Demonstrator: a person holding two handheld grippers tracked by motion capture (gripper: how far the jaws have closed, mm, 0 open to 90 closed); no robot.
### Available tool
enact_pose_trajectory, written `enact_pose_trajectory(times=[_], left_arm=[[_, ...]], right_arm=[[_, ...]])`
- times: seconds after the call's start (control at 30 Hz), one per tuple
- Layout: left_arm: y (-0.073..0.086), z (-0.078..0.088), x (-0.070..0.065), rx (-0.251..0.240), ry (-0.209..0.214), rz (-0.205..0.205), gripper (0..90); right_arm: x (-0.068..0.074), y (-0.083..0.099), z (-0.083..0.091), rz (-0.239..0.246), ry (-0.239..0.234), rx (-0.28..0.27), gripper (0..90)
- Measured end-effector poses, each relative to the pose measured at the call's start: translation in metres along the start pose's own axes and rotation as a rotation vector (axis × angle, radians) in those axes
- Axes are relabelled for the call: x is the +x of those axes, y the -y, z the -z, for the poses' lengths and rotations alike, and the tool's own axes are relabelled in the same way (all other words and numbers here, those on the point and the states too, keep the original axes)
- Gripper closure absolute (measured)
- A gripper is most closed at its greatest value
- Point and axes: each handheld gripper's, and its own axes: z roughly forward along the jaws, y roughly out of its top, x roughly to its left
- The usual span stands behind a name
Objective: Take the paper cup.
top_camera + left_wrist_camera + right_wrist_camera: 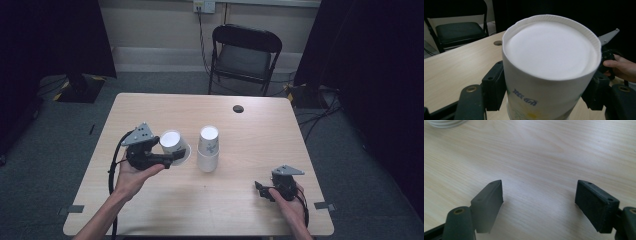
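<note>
Two paper cup groups on pale wood surface — stack upright mid-surface, single cup pinched in left claw, lifted just beside stack. Right claw spread, empty. Black folding chair behind — dark room, grey carpet.

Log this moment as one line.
left gripper: shut on paper cup, bottom up | right gripper: open, empty | cup stack: upside down on table

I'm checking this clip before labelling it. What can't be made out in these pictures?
- Held paper cup: its mouth is cut off by the bottom edge in the left gripper view.
- Its blue print: blurred, unreadable.
- Stack of cups: count too small to tell in the high view.
</note>
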Motion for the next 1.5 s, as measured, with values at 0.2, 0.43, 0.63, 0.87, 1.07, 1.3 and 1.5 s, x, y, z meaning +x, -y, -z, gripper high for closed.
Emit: enact_pose_trajectory(times=[0.2, 0.43, 0.63, 0.87, 1.07, 1.3, 1.5], left_arm=[[0.018, 0.004, -0.004, 0.001, 0.024, 0.044, 31.9], [0.034, 0.005, -0.009, 0.023, 0.083, 0.082, 31.7], [0.042, 0.006, -0.012, 0.015, 0.113, 0.129, 31.7], [0.051, 0.013, -0.001, -0.01, 0.125, 0.213, 31.8], [0.051, 0.017, 0.002, -0.026, 0.145, 0.255, 32.1], [0.053, 0.016, 0.004, -0.036, 0.186, 0.324, 32.4], [0.052, 0.013, 0.003, -0.034, 0.22, 0.375, 32.8]], right_arm=[[0.015, -0.007, 0.01, 0.051, -0.094, -0.068, 22.9], [0.048, -0.021, 0.02, 0.174, -0.268, -0.142, 28.0], [0.072, -0.034, 0.034, 0.216, -0.363, -0.204, 39.8], [0.103, -0.059, 0.033, 0.272, -0.425, -0.21, 44.4], [0.128, -0.08, 0.025, 0.33, -0.469, -0.235, 46.5], [0.148, -0.096, 0.016, 0.372, -0.496, -0.248, 49.0], [0.157, -0.099, 0.005, 0.362, -0.507, -0.265, 51.2]])
